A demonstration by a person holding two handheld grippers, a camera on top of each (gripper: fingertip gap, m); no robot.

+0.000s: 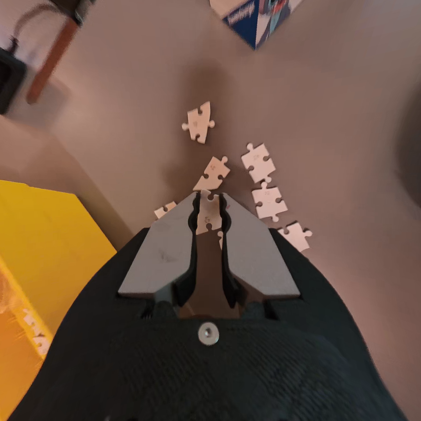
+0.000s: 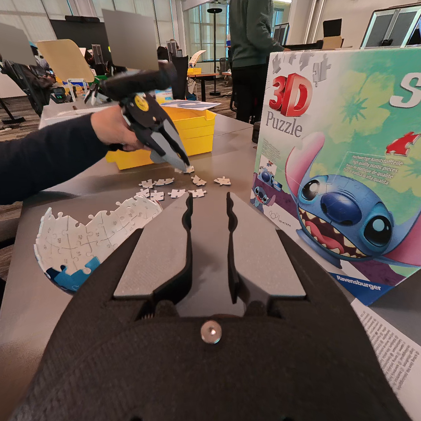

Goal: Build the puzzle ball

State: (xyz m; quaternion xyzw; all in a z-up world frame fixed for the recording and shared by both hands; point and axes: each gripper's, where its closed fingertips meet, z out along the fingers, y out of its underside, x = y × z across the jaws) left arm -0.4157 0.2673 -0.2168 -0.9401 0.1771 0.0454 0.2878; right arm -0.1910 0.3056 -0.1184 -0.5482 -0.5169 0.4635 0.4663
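The half-built puzzle ball lies on the grey table at the left, a white shell with a blue edge and its open side up. Several loose white puzzle pieces lie beyond it. They also show in the left wrist view. My left gripper points down at the table with its fingers closed against a white puzzle piece. In the right wrist view the left gripper holds that piece at its tip, just above the table. My right gripper is open and empty, low over the table.
The puzzle box stands upright at the right; its corner shows in the left wrist view. A yellow bin sits behind the loose pieces, at the left in the left wrist view. A printed sheet lies at the right. A person stands behind the table.
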